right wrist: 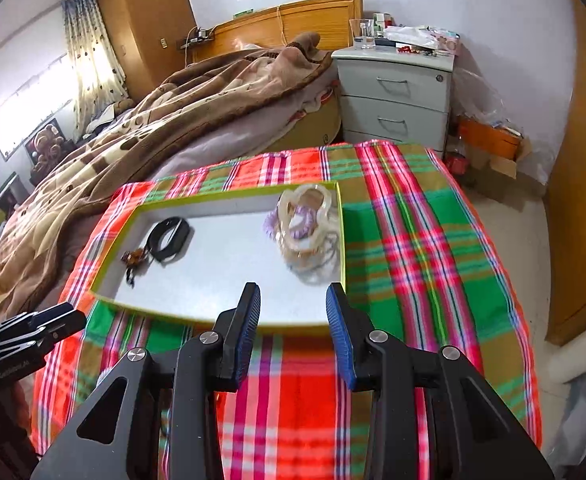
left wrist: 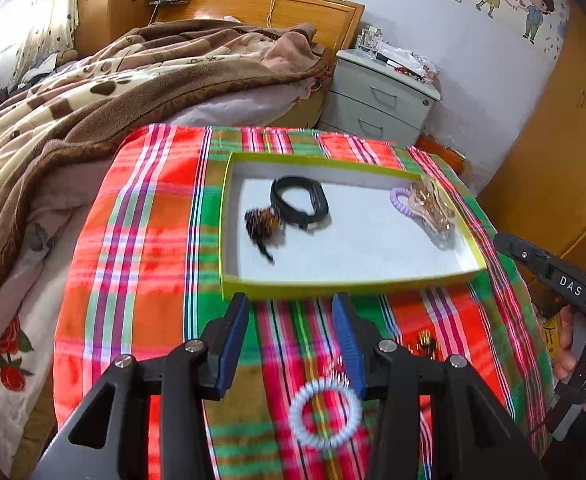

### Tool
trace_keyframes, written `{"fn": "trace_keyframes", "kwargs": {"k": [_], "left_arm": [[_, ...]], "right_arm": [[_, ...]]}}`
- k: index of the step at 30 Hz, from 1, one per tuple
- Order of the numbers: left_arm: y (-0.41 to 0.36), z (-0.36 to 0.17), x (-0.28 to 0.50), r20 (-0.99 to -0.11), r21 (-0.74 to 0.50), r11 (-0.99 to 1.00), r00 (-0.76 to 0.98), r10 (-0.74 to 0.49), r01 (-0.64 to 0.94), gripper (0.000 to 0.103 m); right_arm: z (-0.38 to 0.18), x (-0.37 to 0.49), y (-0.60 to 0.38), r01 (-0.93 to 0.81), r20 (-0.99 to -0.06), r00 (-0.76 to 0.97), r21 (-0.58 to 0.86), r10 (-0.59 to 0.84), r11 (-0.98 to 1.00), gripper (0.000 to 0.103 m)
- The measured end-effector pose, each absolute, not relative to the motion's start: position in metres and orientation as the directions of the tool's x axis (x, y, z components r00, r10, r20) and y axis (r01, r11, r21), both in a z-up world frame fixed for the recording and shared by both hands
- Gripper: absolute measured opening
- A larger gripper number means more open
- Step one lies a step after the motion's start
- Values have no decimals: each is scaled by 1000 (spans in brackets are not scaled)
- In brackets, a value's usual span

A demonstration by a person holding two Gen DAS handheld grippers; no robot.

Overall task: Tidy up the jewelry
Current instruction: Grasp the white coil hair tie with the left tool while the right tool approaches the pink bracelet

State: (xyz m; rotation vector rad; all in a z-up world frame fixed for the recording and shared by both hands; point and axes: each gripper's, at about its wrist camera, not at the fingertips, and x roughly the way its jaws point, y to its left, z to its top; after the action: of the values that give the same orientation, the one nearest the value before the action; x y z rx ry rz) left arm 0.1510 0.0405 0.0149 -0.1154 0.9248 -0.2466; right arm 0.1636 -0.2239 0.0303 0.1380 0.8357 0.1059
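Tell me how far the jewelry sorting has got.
Done: black band, brown beaded piece, purple coil tie and beige claw clip lie in the green-rimmed tray. In hand: nothing; both grippers open. Left: white coil tie and a gold piece on the plaid cloth.

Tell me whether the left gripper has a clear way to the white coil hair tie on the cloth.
Probably yes. The white coil hair tie lies alone on the plaid cloth, just below the open left gripper, outside the tray. Nothing covers it.
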Motion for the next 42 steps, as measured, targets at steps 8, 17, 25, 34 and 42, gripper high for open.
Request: {"fn": "trace_keyframes", "kwargs": {"k": [8, 17, 25, 34, 42], "left_arm": [[49, -4, 121, -793, -217, 964, 548, -267, 156, 45], [40, -19, 106, -817, -207, 959, 506, -277, 192, 45], [26, -29, 100, -829, -124, 969, 514, -220, 214, 45], [28, -33, 100, -823, -27, 983, 555, -124, 180, 45], [45, -33, 100, -816, -73, 985, 558, -149, 157, 24]], "right_arm": [[12, 131, -198, -172, -705, 649, 228, 284, 958, 35], [-1, 121, -166, -247, -714, 617, 226, 332, 942, 35], [1, 114, -160, -247, -714, 622, 211, 322, 946, 35], [3, 116, -153, -248, -719, 625, 186, 304, 951, 35], [0, 120, -141, -268, -731, 609, 174, 306, 948, 35]]}}
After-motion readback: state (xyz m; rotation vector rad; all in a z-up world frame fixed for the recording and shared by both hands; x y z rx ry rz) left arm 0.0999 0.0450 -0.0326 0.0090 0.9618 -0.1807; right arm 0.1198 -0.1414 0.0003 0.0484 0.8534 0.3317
